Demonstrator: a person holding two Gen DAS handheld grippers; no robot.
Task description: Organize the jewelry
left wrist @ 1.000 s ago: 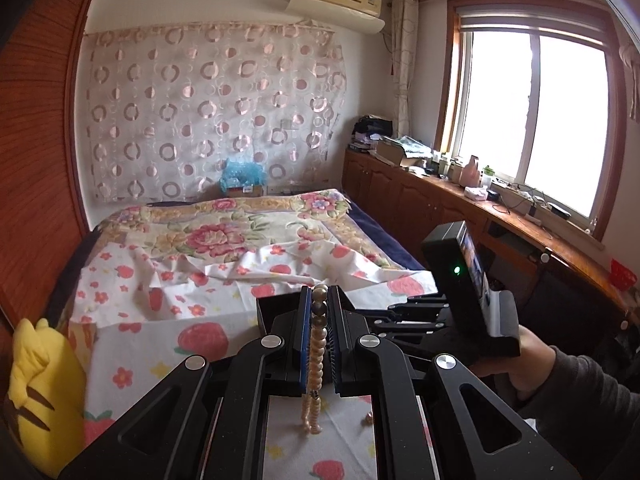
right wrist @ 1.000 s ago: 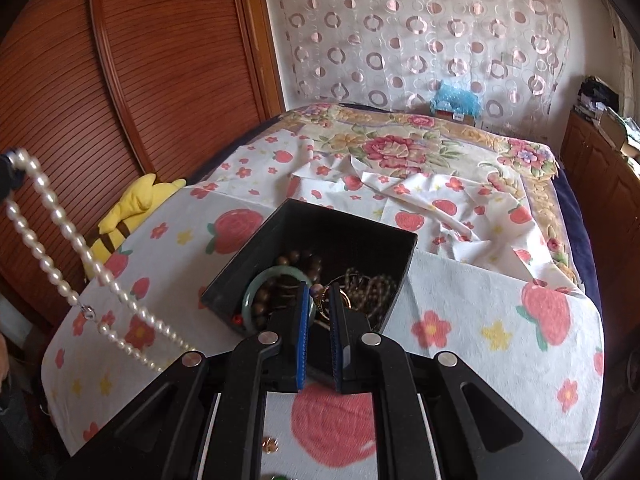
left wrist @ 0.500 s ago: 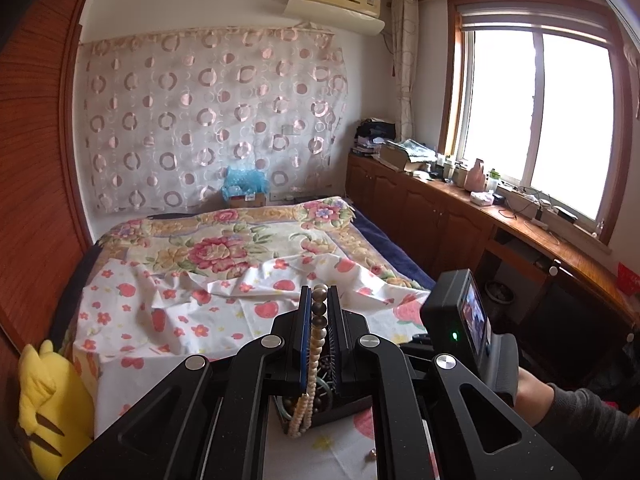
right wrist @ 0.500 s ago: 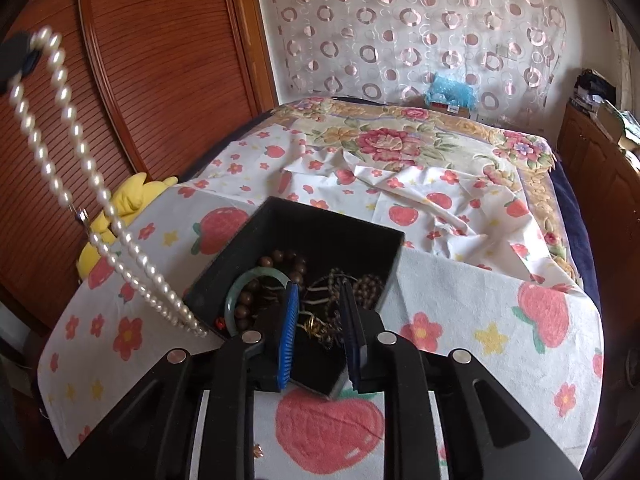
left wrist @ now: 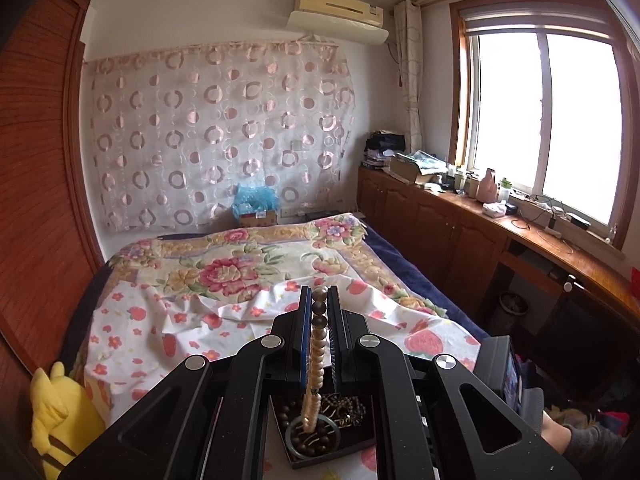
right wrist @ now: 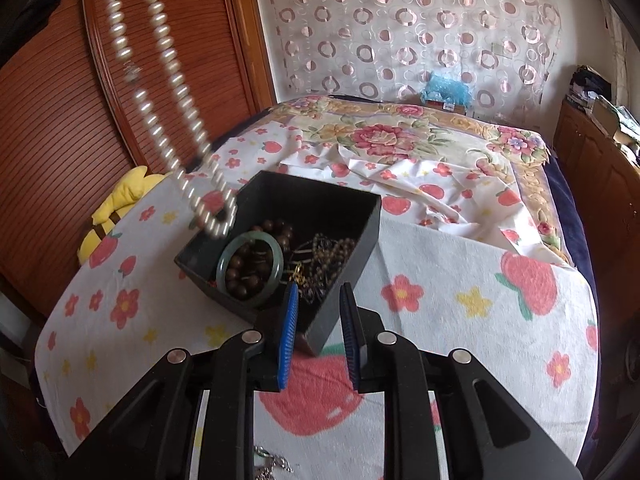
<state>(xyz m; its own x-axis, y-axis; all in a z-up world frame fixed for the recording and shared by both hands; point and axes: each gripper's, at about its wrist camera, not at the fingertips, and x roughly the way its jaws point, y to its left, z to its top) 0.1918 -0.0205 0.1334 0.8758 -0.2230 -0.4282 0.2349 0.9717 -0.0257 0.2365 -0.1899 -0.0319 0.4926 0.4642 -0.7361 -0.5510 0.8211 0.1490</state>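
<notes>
My left gripper (left wrist: 318, 294) is shut on a white pearl necklace (left wrist: 316, 356), which runs between its pads and hangs straight down. Under it stands the black jewelry box (left wrist: 362, 446). In the right wrist view the pearl necklace (right wrist: 164, 80) dangles from the top left, blurred, with its lower loop over the left corner of the black box (right wrist: 340, 216). Inside the box lie a green bangle (right wrist: 276, 252), brown bead bracelets (right wrist: 240, 276) and dark chains (right wrist: 324, 256). My right gripper (right wrist: 319, 306) is open, its blue pads either side of the box's near corner, pressing on nothing.
The box stands on a strawberry-print cloth (right wrist: 460, 304) over the bed. A small silver piece (right wrist: 272, 464) lies on the cloth near me. A yellow plush toy (right wrist: 120, 200) sits at the bed's left edge by a wooden wardrobe (right wrist: 60, 128). Wooden cabinets (left wrist: 440, 224) run along the right.
My left gripper has carried the necklace up and across, so its loop now hangs over the box. My right gripper's jaws have gone from shut to apart and drawn back slightly.
</notes>
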